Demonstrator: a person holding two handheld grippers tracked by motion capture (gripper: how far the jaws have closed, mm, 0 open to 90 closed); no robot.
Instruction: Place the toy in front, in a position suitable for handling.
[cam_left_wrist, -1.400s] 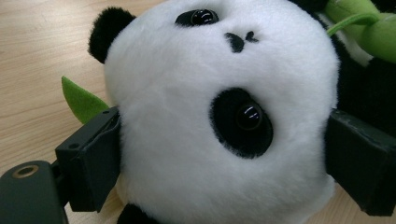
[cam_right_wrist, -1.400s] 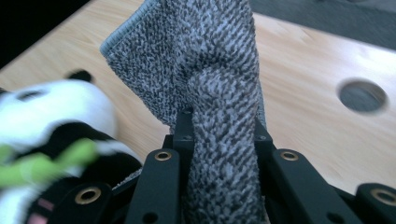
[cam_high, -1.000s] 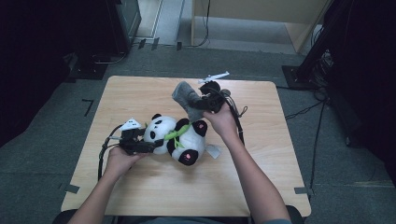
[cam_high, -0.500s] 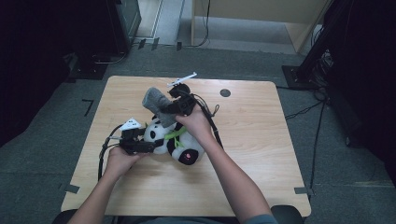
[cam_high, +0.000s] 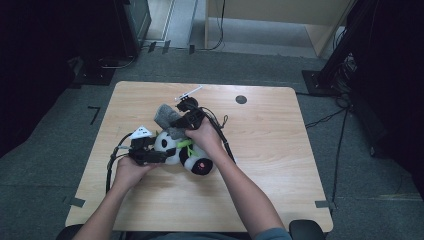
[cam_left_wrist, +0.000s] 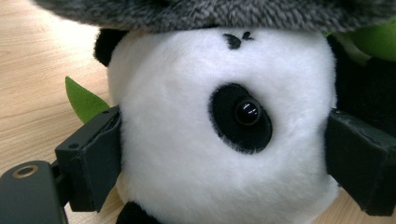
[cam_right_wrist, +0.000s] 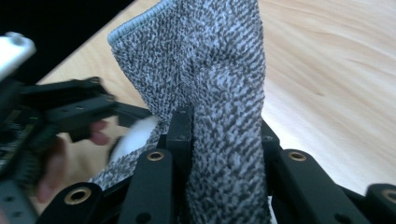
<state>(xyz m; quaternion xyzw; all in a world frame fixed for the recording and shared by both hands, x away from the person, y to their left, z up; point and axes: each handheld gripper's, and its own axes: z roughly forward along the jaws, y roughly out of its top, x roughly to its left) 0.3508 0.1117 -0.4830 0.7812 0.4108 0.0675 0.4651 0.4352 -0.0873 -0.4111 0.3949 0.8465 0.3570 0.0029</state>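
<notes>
At the centre of the high view a plush panda lies on the wooden table. The left tool clamps the panda's white head between its two black jaws (one jaw on each side in the left gripper view). The right tool, just above the panda, pinches a grey knitted sock, whose open cuff points upward; its inside is hidden.

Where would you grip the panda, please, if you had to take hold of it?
Grip the panda across its round white head, coming in level from the left tool's side. The head is plump and soft, and both flanks sit exposed between those jaws.
</notes>
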